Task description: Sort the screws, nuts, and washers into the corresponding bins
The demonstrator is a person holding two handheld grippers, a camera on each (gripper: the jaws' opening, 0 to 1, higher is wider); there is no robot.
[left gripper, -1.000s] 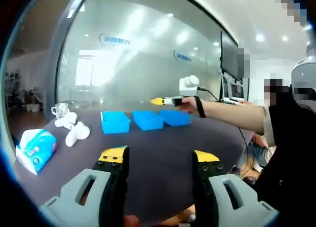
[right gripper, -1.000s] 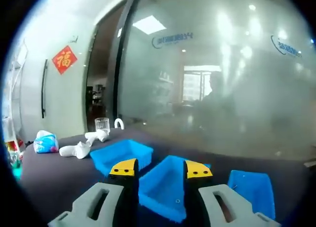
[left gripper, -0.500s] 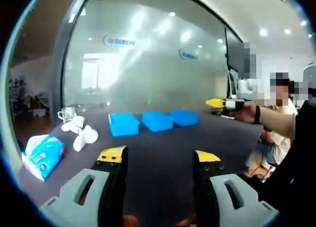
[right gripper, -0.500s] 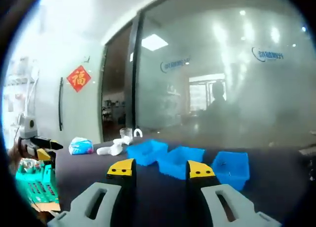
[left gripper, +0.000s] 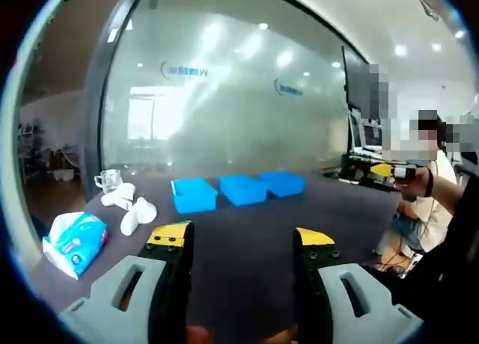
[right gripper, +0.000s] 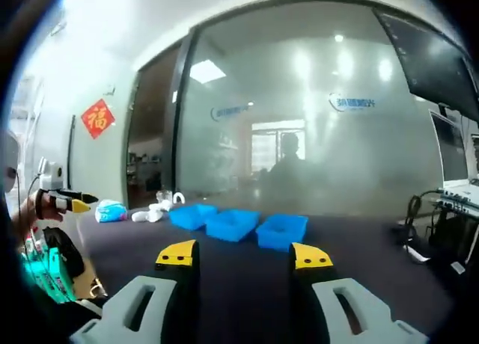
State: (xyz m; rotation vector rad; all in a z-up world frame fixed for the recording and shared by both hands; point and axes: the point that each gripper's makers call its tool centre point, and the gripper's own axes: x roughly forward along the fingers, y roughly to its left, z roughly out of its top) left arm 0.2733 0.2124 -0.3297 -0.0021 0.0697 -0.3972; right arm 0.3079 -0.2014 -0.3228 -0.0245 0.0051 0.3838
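Bins (left gripper: 238, 189), 3 blue ones, are sitting in a row far across the dark table (left gripper: 247, 232), well ahead of both grippers. Left gripper (left gripper: 239, 243) and right gripper (right gripper: 243, 256) are hovering open, holding nothing.

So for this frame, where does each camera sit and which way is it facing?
Left gripper view: rides the left gripper, looking across the dark table at three blue bins; the right gripper and a forearm enter from the right.
Right gripper view: rides the right gripper, facing the bins from farther off; the left gripper shows at the left.
Shared: bins, table, tissue pack, frosted glass wall.
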